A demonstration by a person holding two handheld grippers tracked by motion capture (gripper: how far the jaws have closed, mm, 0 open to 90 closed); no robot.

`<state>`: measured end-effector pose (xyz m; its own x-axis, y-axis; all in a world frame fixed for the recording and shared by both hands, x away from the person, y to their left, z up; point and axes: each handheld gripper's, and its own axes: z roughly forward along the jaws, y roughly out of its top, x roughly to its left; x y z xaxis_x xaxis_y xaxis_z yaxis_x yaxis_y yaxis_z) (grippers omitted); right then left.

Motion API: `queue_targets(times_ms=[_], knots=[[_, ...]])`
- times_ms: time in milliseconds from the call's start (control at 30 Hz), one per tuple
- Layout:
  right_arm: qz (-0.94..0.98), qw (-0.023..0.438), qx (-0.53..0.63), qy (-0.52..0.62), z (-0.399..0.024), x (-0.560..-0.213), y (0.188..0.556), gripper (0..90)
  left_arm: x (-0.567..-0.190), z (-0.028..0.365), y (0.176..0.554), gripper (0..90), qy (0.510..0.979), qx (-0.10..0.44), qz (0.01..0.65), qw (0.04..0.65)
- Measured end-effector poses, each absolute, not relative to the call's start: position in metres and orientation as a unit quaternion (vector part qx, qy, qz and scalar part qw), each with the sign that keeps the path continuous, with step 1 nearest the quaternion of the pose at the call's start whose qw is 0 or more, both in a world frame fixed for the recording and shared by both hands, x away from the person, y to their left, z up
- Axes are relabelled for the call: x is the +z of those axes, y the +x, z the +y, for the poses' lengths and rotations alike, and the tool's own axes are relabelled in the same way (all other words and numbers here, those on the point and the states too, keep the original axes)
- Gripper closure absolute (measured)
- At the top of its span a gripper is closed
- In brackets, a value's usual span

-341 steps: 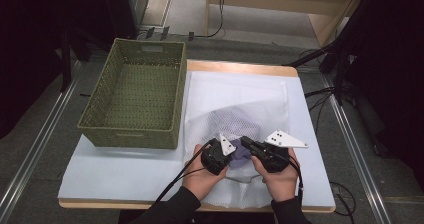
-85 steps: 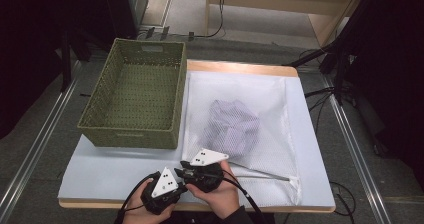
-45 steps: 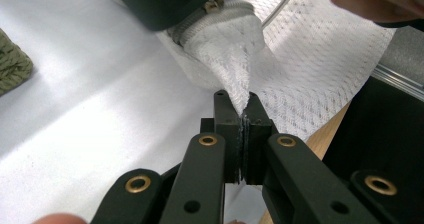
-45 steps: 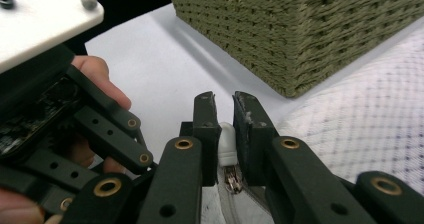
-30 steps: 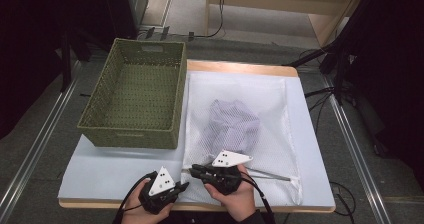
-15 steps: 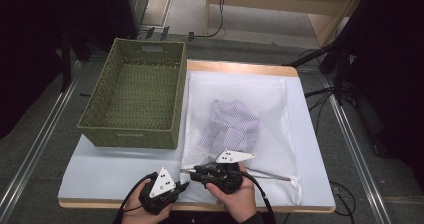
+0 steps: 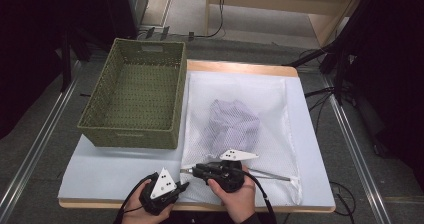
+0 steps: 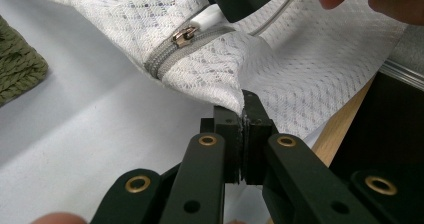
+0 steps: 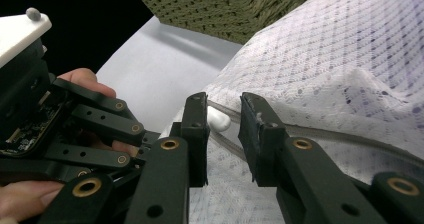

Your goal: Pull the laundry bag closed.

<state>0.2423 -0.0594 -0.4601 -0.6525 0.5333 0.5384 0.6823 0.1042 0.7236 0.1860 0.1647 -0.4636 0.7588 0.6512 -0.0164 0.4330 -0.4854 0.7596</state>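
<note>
A white mesh laundry bag (image 7: 272,96) lies flat on the table with a pale purple garment (image 7: 232,124) inside it. My left gripper (image 7: 183,186) is shut on the bag's near left corner (image 8: 235,91). The grey zip (image 8: 165,59) ends by that corner, with its metal slider (image 8: 184,35) and white pull tab (image 8: 209,17). My right gripper (image 7: 187,170) points left along the zip. Its jaws have just been closing but stand a little apart (image 9: 223,103). The white pull tab (image 9: 219,119) lies at their tips, and no pad presses on it.
An empty green woven basket (image 7: 127,136) stands left of the bag on the pale blue table cover (image 7: 100,169). The table's wooden front edge (image 7: 300,208) runs just below both hands. Cables trail from both grippers towards the person.
Since the earliest frame both grippers have come from the bag's middle to its near left corner, and the left one has taken the corner. Over the last second both hands kept still.
</note>
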Motion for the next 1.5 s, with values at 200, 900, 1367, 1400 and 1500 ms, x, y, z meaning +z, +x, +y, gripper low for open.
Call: queue_targets(times_ms=[200,900,1367,1400,1500], knots=[[-0.729,0.087,-0.525,-0.431,-0.059,-0.461,0.244,69.3,-0.464,0.164,0.186,89.0,0.853,0.142,0.315,0.392],[-0.726,0.098,-0.538,-0.418,-0.052,-0.461,0.242,88.0,-0.463,0.174,0.191,75.8,0.836,0.106,0.341,0.417],[-0.732,0.073,-0.550,-0.396,-0.052,-0.461,0.238,88.1,-0.469,0.195,0.218,75.9,0.779,-0.048,0.398,0.483],[-0.732,0.072,-0.549,-0.397,-0.052,-0.461,0.237,88.1,-0.469,0.194,0.219,78.3,0.777,-0.048,0.400,0.483],[-0.732,0.069,-0.549,-0.398,-0.051,-0.463,0.237,88.0,-0.467,0.194,0.222,86.4,0.776,-0.042,0.400,0.487]])
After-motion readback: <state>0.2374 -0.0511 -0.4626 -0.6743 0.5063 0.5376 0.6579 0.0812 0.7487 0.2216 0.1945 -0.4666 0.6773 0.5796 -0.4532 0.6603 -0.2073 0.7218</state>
